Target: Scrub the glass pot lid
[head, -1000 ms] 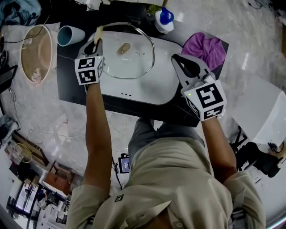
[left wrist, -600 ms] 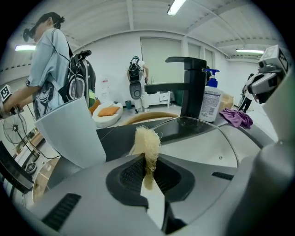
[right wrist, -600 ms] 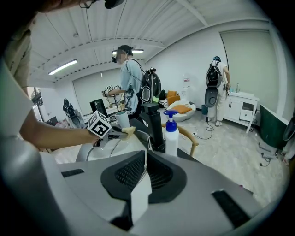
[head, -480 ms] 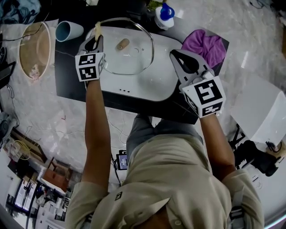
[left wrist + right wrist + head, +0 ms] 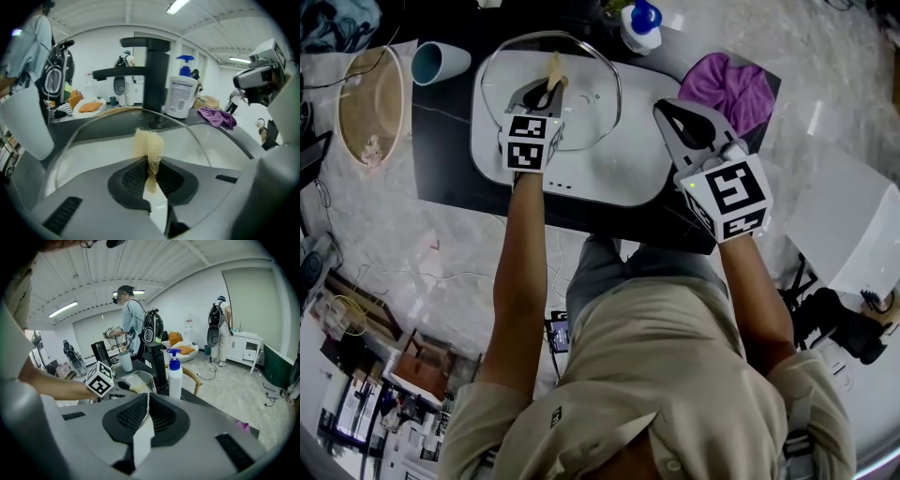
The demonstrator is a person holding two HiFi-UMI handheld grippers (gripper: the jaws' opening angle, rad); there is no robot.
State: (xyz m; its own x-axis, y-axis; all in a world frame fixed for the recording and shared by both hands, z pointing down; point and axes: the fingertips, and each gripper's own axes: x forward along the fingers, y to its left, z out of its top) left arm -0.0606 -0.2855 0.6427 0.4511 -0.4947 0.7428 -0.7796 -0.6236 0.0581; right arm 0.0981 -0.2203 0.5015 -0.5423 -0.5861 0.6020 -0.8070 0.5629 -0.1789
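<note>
Over the glass lid (image 5: 592, 105), the left tool (image 5: 546, 89) pinches a loofah scrubber (image 5: 553, 66). Scrubbing looks under way, not finished. The right tool (image 5: 667, 112) hovers apart from the lid, closed on nothing.

No legible txt in any view. Spray bottle (image 5: 182, 96) on the counter has a white label w/ dark print, too small & blurred to read. Marker cubes on left gripper (image 5: 546, 86) & right gripper (image 5: 664, 107) carry b/w square patterns only, no letters or nos. to read.
</note>
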